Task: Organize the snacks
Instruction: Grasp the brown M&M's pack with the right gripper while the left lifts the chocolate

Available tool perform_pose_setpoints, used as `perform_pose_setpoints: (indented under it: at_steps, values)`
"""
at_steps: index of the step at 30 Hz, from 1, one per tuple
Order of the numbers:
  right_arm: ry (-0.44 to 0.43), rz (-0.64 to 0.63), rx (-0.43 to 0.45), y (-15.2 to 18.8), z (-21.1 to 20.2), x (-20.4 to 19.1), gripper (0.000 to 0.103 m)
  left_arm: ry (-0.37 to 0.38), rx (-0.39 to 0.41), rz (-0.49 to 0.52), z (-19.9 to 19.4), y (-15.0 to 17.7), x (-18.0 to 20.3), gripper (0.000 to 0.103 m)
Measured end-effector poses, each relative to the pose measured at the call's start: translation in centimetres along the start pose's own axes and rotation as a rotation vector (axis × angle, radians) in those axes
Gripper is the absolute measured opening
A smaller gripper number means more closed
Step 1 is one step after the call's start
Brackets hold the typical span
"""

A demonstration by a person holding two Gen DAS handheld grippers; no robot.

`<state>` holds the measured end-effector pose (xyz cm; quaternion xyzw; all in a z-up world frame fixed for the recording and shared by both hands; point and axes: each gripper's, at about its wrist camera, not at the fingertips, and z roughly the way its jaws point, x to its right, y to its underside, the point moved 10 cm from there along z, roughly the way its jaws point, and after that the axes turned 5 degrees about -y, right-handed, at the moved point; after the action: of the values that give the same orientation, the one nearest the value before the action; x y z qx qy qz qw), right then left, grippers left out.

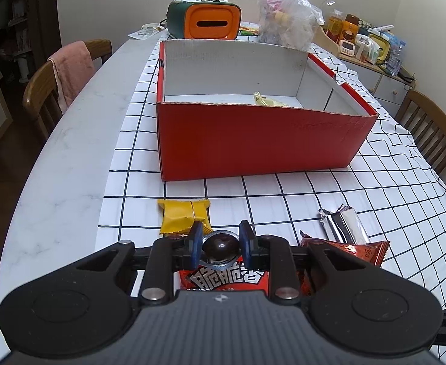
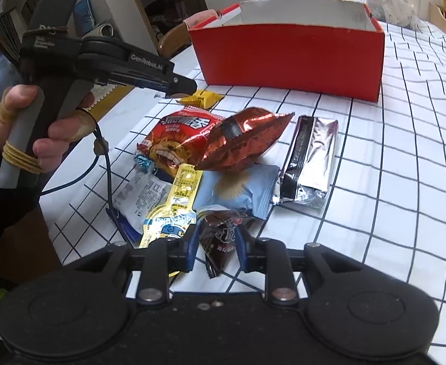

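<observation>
Sorting so far: the red cardboard box with white inside [image 1: 253,140] holds only one pale yellow wrapped snack [image 1: 264,99], low at its near wall; nearly all the work is left.
Left tongs: the left gripper [image 1: 220,245] is narrowed onto a small dark round sweet in clear wrap [image 1: 220,245], its pads pressing the sides.
Right tongs: the right gripper [image 2: 215,243] is closed on a dark brown crinkled packet [image 2: 220,237].
Still loose: a yellow square packet [image 1: 183,217] at 11 o'clock of the left gripper, a silver foil bar [image 2: 309,158], a copper-red foil bag [image 2: 244,140], a pale blue pouch [image 2: 241,194], a red crisp bag [image 2: 177,140].
Room: the checked white tablecloth [image 1: 283,200] lies bare between pile and box at 12 o'clock; the near box wall must be cleared from above.
</observation>
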<state>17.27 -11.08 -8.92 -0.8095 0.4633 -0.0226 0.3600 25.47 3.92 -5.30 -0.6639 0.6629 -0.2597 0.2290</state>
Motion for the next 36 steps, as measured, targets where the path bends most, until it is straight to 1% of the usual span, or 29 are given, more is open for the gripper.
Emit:
perform_pose_setpoints:
  at_steps: [4,6,7,8,9,10,11,14,17,19,21,23,25,26,30,32,35,36]
  values:
    - [-0.004,-0.001,-0.008,0.0,0.8,0.0,0.026,-0.002,0.001,0.000,0.0,0.1,0.0,0.025]
    - [-0.009,0.001,0.002,0.0,1.0,0.2,0.032,-0.003,0.000,0.000,0.0,0.1,-0.1,0.025]
    - [-0.008,0.002,0.002,0.0,1.1,0.4,0.044,-0.005,0.000,0.000,0.0,0.2,-0.1,0.025]
    - [-0.003,0.005,0.001,0.1,1.2,0.5,0.063,-0.004,-0.001,-0.002,0.0,0.2,-0.2,0.025]
    - [-0.002,0.007,-0.001,0.1,1.4,0.6,0.079,-0.004,-0.001,-0.002,0.0,0.2,-0.2,0.025]
    - [-0.003,0.007,-0.004,0.1,1.4,0.6,0.103,-0.004,-0.002,-0.004,0.1,0.2,-0.3,0.025]
    - [-0.006,0.008,0.008,0.1,1.4,0.5,0.097,-0.005,-0.002,-0.004,0.1,0.2,-0.3,0.025]
    - [0.019,0.005,0.012,0.0,1.7,0.5,0.096,-0.008,-0.003,-0.005,0.3,0.2,-0.3,0.025]
    - [0.051,0.034,0.008,-0.3,2.2,0.9,0.095,-0.009,-0.001,-0.004,0.3,0.2,-0.2,0.025]
    - [0.033,0.051,0.016,-0.5,2.3,0.8,0.091,-0.011,-0.001,-0.003,0.3,0.2,-0.2,0.025]
    - [0.035,0.055,0.017,-0.5,2.5,0.6,0.087,-0.014,-0.002,-0.001,0.3,0.3,-0.2,0.025]
    - [0.024,0.050,0.006,-0.4,2.7,0.1,0.081,-0.016,-0.001,-0.002,0.3,0.2,-0.2,0.025]
    - [0.013,0.050,-0.008,-0.3,2.9,-0.4,0.077,-0.016,0.000,-0.004,0.3,0.2,-0.3,0.025]
    - [0.023,0.045,-0.005,-0.3,3.0,-0.4,0.073,-0.016,0.000,-0.005,0.2,0.2,-0.3,0.025]
    - [0.063,0.039,-0.001,-0.5,3.1,-0.2,0.062,-0.016,0.000,-0.003,0.2,0.3,-0.3,0.025]
    - [0.083,0.028,-0.004,-0.6,3.1,-0.1,0.047,-0.016,0.001,-0.003,0.2,0.3,-0.4,0.025]
    - [0.060,0.052,0.001,-0.6,3.0,0.2,0.039,-0.014,-0.001,-0.004,0.2,0.4,-0.4,0.025]
    - [0.049,0.062,0.004,-0.5,2.9,0.3,0.038,-0.014,-0.002,-0.004,0.2,0.4,-0.4,0.025]
